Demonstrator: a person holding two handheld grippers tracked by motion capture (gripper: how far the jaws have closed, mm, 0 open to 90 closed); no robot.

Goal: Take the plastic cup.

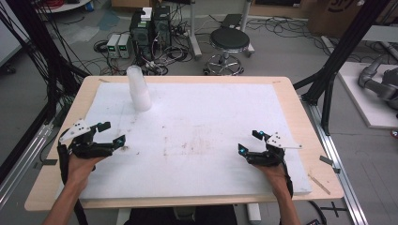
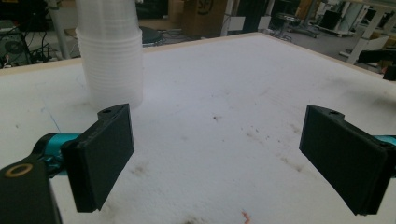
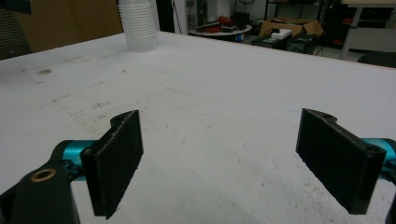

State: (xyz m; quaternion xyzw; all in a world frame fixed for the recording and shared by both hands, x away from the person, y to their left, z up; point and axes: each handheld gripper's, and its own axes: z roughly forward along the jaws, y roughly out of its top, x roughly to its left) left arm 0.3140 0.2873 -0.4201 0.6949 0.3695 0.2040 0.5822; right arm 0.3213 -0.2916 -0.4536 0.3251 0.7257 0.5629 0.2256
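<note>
One stack of nested clear plastic cups (image 1: pixel 138 89) stands upright on the white foam sheet (image 1: pixel 197 131), far-left part, well apart from both hands. Cup count within the stack cannot be told. Two grippers: left hand-held gripper (image 1: pixel 111 132) released, jaws wide, nothing between; right hand-held gripper (image 1: pixel 249 142) likewise released, empty. One table (image 1: pixel 300 122) beneath; one stool (image 1: pixel 229 41) beyond.

Left gripper (image 1: pixel 109 132) and right gripper (image 1: pixel 250 141): black bodies; flat black rectangular jaws; teal joints; brass-ringed holes; grey triangular plates; black cables.
</note>
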